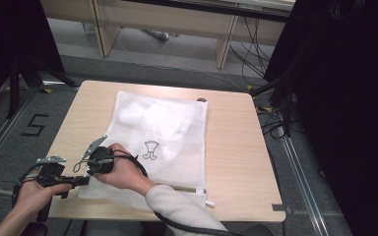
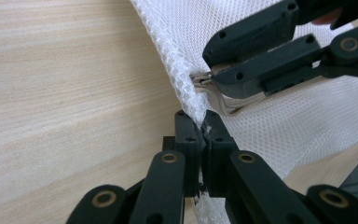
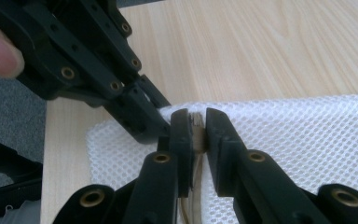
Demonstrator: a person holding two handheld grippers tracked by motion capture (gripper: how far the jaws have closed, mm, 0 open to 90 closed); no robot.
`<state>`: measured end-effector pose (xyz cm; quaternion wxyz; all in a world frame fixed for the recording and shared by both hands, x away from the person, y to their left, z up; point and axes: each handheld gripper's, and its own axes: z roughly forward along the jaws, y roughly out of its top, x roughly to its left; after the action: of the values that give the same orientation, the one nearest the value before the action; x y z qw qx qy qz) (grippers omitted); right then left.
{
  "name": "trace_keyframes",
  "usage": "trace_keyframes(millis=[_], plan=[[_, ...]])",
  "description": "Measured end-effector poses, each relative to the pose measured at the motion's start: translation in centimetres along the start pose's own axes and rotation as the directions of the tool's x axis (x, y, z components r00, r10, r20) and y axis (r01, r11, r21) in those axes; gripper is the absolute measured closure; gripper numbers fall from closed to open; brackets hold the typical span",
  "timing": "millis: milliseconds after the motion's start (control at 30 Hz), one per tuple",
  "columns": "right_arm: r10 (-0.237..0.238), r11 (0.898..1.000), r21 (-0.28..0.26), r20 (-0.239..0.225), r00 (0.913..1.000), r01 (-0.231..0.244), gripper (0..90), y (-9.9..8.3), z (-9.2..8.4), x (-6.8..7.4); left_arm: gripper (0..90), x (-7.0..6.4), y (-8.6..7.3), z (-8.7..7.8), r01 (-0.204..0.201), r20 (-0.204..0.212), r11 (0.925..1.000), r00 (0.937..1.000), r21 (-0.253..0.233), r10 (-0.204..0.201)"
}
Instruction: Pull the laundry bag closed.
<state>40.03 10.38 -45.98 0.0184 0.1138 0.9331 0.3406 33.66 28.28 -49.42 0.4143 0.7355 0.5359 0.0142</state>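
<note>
The left gripper (image 2: 200, 122) is being held closed on the edge of the white mesh laundry bag (image 1: 162, 132), its jaws pinched tight on the mesh hem in the left gripper view. The right gripper (image 3: 196, 128) is being held nearly closed, just beside the left one, on a small pale tab (image 3: 196, 120) at the same edge; this is judged to be the zipper pull, though that cannot be told for sure. In the high view both grippers are being worked at the bag's near-left corner, left gripper (image 1: 81, 179) just outside the corner, right gripper (image 1: 94, 147) over it.

The bag is being kept flat on the bench (image 1: 236, 147), covering its middle, with a small printed mark (image 1: 150, 150) near the bag's centre and white contents showing toward its far end.

Step in hand is judged as zipper opening or closing. To do it well, the hem is to be kept anchored by the left gripper, and the tab is to be pulled along the bag's edge, not upward, so the mesh is not being bunched. The grip on the tab is to be kept firm, since it is thin and slip is likely. The pull is to be kept slow and straight.
</note>
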Motion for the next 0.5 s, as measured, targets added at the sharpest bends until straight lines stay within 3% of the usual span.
trace_keyframes(millis=[133,267,500], plan=[[0.006,1.0,0.012,-0.001,1.0,-0.006,82.4,-0.2,0.0,-0.1,86.5,0.0,0.0,-0.2,0.022,0.002,0.9995,0.9998,-0.022,-0.022],[0.01,1.0,0.017,0.005,0.9999,-0.01,82.5,-0.7,0.2,-0.2,86.6,0.1,0.0,-0.3,0.039,0.013,0.9991,0.9991,-0.012,-0.039],[0.018,1.0,0.012,-0.015,0.9997,-0.017,82.5,-1.1,0.1,-0.1,86.8,-0.2,0.1,-0.4,0.023,0.001,0.9997,0.9997,-0.011,-0.023]])
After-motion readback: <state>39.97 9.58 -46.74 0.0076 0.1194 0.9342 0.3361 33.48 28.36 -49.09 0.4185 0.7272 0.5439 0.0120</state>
